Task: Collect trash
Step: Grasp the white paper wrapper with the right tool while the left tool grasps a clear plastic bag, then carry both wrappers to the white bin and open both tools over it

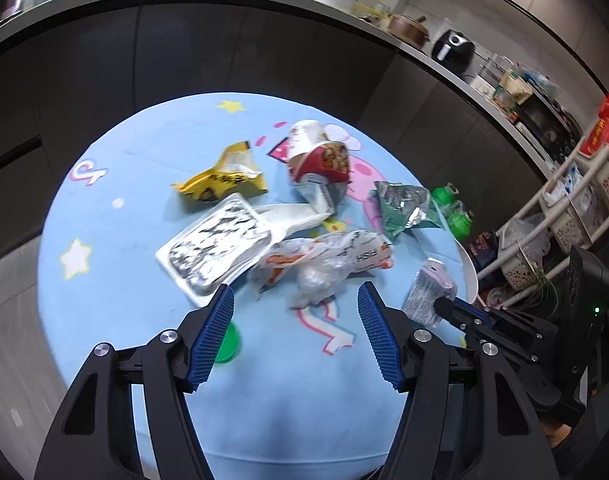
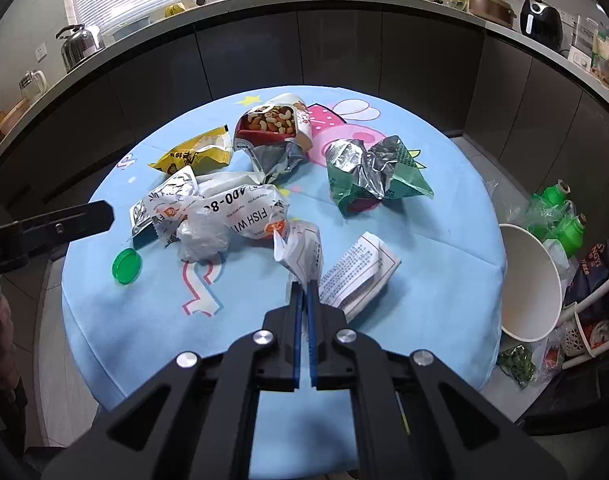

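A round blue table (image 2: 152,328) holds scattered trash. My right gripper (image 2: 304,286) is shut on a crumpled white printed wrapper (image 2: 302,250) and holds it just above the table. My left gripper (image 1: 296,300) is open and empty, just short of the clear "FISH" plastic bag (image 1: 328,260), which also shows in the right wrist view (image 2: 240,216). Around lie a yellow packet (image 2: 196,154), a nut bag (image 2: 274,128), a green foil bag (image 2: 374,172), a silver tray pack (image 1: 216,246), a green lid (image 2: 126,266) and a folded printed sheet (image 2: 356,274).
A white paper bucket (image 2: 530,280) stands off the table's right edge, with green bottles (image 2: 566,220) and a basket rack (image 1: 564,216) behind it. A dark kitchen counter (image 2: 304,4) curves behind the table. The left gripper's finger (image 2: 64,220) shows at the right view's left side.
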A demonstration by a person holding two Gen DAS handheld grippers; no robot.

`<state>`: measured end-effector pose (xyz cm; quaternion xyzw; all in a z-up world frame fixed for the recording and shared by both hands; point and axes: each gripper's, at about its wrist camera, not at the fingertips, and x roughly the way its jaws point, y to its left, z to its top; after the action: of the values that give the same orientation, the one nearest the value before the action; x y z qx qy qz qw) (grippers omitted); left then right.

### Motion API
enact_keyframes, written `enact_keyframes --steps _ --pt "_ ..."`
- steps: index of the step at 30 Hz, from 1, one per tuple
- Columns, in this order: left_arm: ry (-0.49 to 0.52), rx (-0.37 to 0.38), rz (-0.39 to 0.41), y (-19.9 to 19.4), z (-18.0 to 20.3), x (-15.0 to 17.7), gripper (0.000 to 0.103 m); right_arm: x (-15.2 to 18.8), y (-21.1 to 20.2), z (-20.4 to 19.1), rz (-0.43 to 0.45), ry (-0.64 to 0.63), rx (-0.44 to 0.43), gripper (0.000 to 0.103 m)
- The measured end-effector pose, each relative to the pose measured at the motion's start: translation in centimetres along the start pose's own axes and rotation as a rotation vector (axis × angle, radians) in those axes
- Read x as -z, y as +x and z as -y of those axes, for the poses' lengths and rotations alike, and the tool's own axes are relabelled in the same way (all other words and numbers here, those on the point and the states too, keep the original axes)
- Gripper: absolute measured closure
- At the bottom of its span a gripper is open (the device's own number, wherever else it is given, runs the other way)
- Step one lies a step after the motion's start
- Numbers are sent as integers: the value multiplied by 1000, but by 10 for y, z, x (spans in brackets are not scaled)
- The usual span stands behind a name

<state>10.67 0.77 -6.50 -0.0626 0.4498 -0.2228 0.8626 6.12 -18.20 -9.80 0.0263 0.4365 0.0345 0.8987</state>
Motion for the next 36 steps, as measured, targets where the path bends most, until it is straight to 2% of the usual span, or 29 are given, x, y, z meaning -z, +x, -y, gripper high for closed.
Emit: enact_keyframes --steps 2,5,10,15,18,20,21,26,30,31,36 --pt "42 48 -20 9 14 -3 52 0 -1 3 3 11 1 98" --pt "74 62 -49 26 29 -4 57 0 -3 9 8 28 3 97" --pt "50 -4 -95 68 32 -6 57 2 -5 15 7 43 3 97" --pt "15 -47 -106 86 22 -10 57 2 -3 21 7 55 -2 97" --pt "-12 -47 -126 92 13 -11 57 3 0 23 1 64 -12 96" --pt "-16 -44 -144 96 10 -9 73 3 2 24 -1 69 -14 96" --pt "-18 -39 -154 97 9 -8 76 3 3 25 -4 73 -16 95" --pt "-11 -24 -153 90 11 -3 86 5 7 27 -11 90 -24 94" --pt "-3 -2 -129 68 18 1 87 6 8 30 -12 102 -28 91" --pt "-3 2 -122 63 20 2 87 6 9 31 -16 104 -33 96" --pt "11 22 -71 32 33 2 87 4 -4 31 25 102 -52 98"
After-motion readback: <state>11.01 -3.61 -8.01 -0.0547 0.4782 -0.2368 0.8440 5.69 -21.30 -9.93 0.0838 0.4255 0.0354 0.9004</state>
